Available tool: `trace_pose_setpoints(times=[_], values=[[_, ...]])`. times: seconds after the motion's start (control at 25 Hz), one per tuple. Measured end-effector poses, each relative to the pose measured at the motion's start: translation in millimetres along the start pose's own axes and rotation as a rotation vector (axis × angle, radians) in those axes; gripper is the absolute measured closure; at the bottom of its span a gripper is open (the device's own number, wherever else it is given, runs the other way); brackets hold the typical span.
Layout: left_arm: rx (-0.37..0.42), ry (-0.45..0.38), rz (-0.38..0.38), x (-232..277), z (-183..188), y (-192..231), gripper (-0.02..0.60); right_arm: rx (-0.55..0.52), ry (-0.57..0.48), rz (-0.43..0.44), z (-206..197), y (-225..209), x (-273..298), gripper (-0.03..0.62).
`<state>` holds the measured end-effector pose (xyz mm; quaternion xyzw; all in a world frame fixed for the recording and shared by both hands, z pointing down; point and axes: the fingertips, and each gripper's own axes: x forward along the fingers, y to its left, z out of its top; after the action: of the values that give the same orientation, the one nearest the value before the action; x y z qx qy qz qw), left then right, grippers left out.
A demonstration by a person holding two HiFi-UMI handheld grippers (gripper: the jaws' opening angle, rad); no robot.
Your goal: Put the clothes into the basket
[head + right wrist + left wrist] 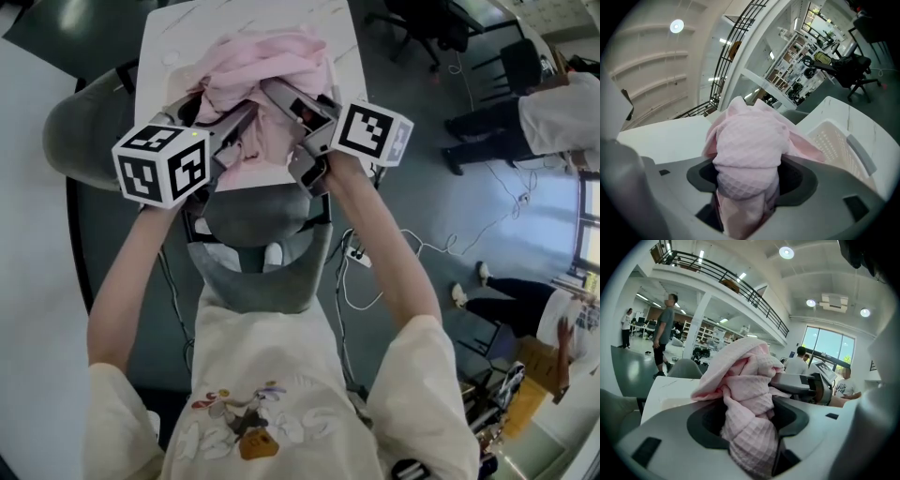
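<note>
The left gripper (242,120) is clamped on a bunched fold of the pink garment (267,56). Its own view shows the waffle-textured cloth wedged between the jaws. The right gripper (286,101) is closed on another bunch of the same garment, with cloth filling the gap between its jaws too. Both grippers hold the garment over the near half of the table (178,28), and loose folds spill toward the table's far side.

The basket (839,145), pale and perforated, sits on the table. It shows clearly only in the right gripper view, partly behind the cloth. From the head view I cannot tell how much of it lies under the garment.

The main risk, as I judge it, is the slack cloth. A hanging fold could catch the basket's rim and push the basket along the table. The cloth could also land half in and half out if the grippers let go before the bundle is over the opening. If one gripper releases before the other, the garment would swing off to one side of the table.

A grey chair (258,225) sits at the table's near edge, between the person and the table, so they have to reach across it. Cables (375,277) trail on the floor to the right of the table, with other people (534,117) standing beyond them.
</note>
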<state>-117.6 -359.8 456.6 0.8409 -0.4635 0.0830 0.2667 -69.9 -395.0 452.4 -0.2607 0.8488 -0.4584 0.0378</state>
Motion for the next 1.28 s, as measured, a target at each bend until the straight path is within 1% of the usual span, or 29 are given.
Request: trace_pose_setpoints(times=[0.12,0.24,0.44,0.56,0.8,0.96,1.08,1.2,1.24,1.28], values=[[0.007,0.04,0.007,9,-18,11,0.328,0.005,0.034,-0.032,-13,-18,6,0.289],[0.005,0.086,0.005,20,-36,14,0.328,0.006,0.08,-0.078,-25,-36,3,0.289],[-0.012,0.194,0.013,31,-61,25,0.328,-0.008,0.2,-0.146,-40,-59,9,0.286],[-0.03,0.236,0.016,36,-73,31,0.328,-0.022,0.26,-0.179,-49,-69,11,0.286],[-0.044,0.283,0.044,46,-88,38,0.328,-0.048,0.326,-0.234,-57,-87,12,0.286],[-0.035,0.326,0.091,42,-97,52,0.328,-0.051,0.356,-0.259,-68,-93,21,0.286],[-0.045,0.339,0.103,49,-102,50,0.328,-0.074,0.379,-0.298,-67,-100,17,0.286],[-0.049,0.346,0.125,53,-102,59,0.328,-0.102,0.394,-0.321,-65,-104,21,0.289],[-0.054,0.35,0.131,55,-104,62,0.328,-0.105,0.403,-0.323,-66,-106,23,0.296],[-0.058,0.358,0.136,57,-106,65,0.328,-0.102,0.415,-0.326,-68,-108,25,0.319]])
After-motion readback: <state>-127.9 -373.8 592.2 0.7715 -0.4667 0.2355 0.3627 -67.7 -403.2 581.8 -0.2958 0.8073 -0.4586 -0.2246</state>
